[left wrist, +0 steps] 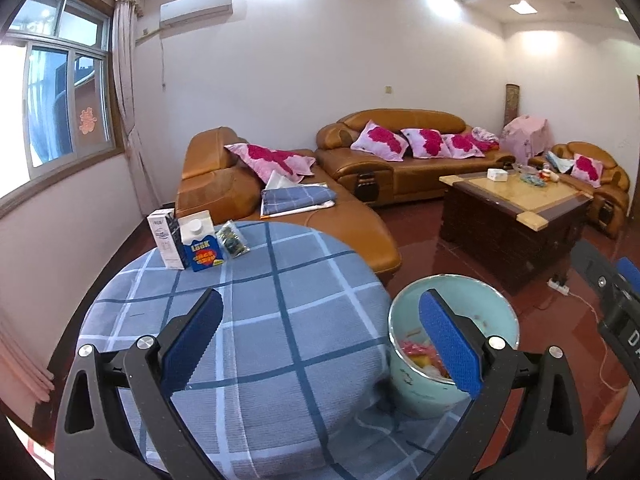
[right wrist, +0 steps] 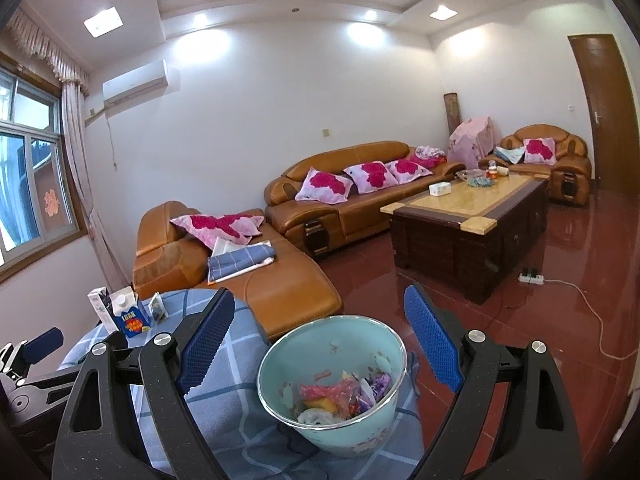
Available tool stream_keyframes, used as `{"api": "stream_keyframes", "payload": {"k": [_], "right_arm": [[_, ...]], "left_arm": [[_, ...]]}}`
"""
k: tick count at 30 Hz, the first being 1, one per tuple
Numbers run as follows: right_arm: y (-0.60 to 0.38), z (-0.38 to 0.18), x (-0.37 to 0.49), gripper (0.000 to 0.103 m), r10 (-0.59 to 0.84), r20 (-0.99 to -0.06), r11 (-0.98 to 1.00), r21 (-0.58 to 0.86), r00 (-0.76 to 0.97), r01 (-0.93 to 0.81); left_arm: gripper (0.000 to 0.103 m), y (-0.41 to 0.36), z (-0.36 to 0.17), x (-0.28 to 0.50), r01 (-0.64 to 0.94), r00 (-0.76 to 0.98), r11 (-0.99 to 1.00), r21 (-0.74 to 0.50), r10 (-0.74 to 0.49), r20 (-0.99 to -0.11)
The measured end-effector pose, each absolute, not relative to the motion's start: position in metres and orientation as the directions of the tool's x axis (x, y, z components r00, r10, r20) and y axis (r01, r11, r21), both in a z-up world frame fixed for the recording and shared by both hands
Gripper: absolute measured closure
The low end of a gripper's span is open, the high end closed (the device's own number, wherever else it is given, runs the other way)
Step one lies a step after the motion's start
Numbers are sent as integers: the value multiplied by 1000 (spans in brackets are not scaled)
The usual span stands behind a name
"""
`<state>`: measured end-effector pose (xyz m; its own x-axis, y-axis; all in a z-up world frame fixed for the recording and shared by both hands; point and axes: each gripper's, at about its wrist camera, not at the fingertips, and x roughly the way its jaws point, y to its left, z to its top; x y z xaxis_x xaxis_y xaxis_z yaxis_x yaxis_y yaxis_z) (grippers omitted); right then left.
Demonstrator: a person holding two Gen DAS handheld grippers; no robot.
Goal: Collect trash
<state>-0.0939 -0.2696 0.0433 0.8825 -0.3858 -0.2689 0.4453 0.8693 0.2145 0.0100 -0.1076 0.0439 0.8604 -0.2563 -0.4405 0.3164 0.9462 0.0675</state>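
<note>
A pale green trash bin holding colourful wrappers stands beside the round table with a blue checked cloth; it also shows in the right wrist view. At the table's far edge stand a white carton, a blue carton and a small dark packet; the cartons show in the right view too. My left gripper is open and empty above the table. My right gripper is open and empty above the bin.
Brown leather sofas with pink cushions line the wall. A dark wooden coffee table stands on the red floor, with a power strip and cable beside it. A folded blue cloth lies on the near sofa.
</note>
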Motion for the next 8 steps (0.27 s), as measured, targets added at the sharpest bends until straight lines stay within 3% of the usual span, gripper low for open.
{"api": "stream_keyframes", "payload": {"k": [8], "right_arm": [[-262, 28, -70, 9, -345, -330, 887, 193, 879, 420]], "left_arm": [[6, -78, 31, 41, 231, 858, 970, 77, -166, -485]]}}
